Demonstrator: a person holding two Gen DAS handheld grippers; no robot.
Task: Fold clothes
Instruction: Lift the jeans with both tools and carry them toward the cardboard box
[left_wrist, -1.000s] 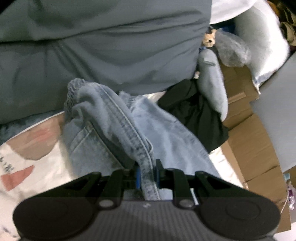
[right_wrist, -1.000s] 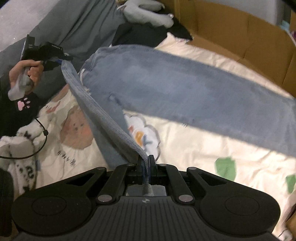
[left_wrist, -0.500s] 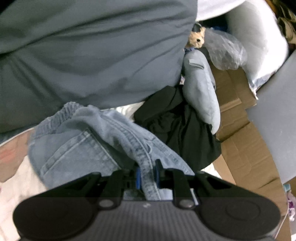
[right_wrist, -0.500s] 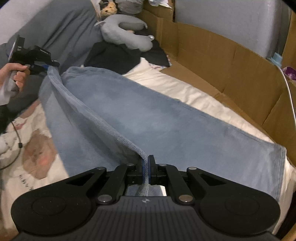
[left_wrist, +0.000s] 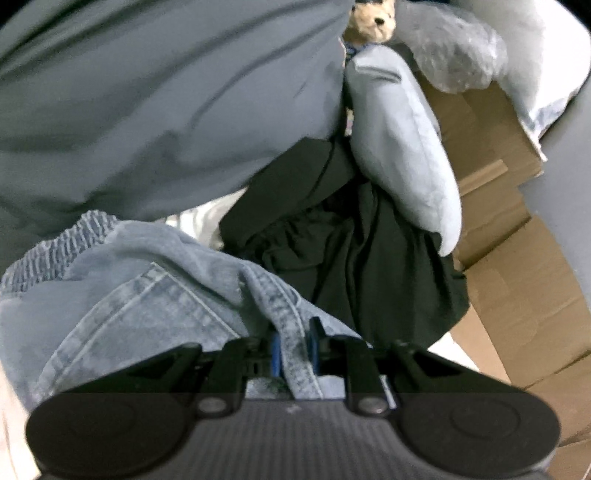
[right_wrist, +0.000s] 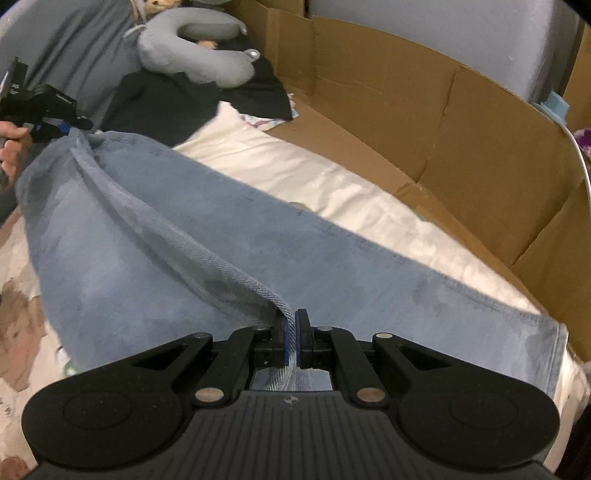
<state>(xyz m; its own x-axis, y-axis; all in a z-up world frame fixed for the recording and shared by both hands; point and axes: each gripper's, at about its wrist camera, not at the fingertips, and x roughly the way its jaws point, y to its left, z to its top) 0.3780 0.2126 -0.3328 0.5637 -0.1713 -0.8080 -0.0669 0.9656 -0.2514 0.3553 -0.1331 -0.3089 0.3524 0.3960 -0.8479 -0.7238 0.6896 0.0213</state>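
Note:
Light blue jeans (right_wrist: 155, 236) stretch across a cream printed bedsheet (right_wrist: 295, 173). One leg lies flat toward the lower right; the other layer hangs taut between the two grippers. My right gripper (right_wrist: 291, 332) is shut on a denim edge near the hem. My left gripper (left_wrist: 293, 343) is shut on a thick seam at the waist end of the jeans (left_wrist: 147, 288), beside the elastic waistband and a pocket. In the right wrist view the left gripper (right_wrist: 79, 125) shows at the far left, held by a hand (right_wrist: 9, 142).
A black garment (left_wrist: 351, 251) and a grey neck pillow (left_wrist: 402, 147) lie just beyond the jeans. A grey duvet (left_wrist: 147, 92) fills the upper left. Cardboard walls (right_wrist: 443, 96) line the bed's far and right sides. A small plush toy (left_wrist: 373, 16) sits at the top.
Both grippers have carried the upper layer of the jeans across toward the cardboard side, so it now covers the lower leg. The black garment and neck pillow have come closer. Both grips are unchanged.

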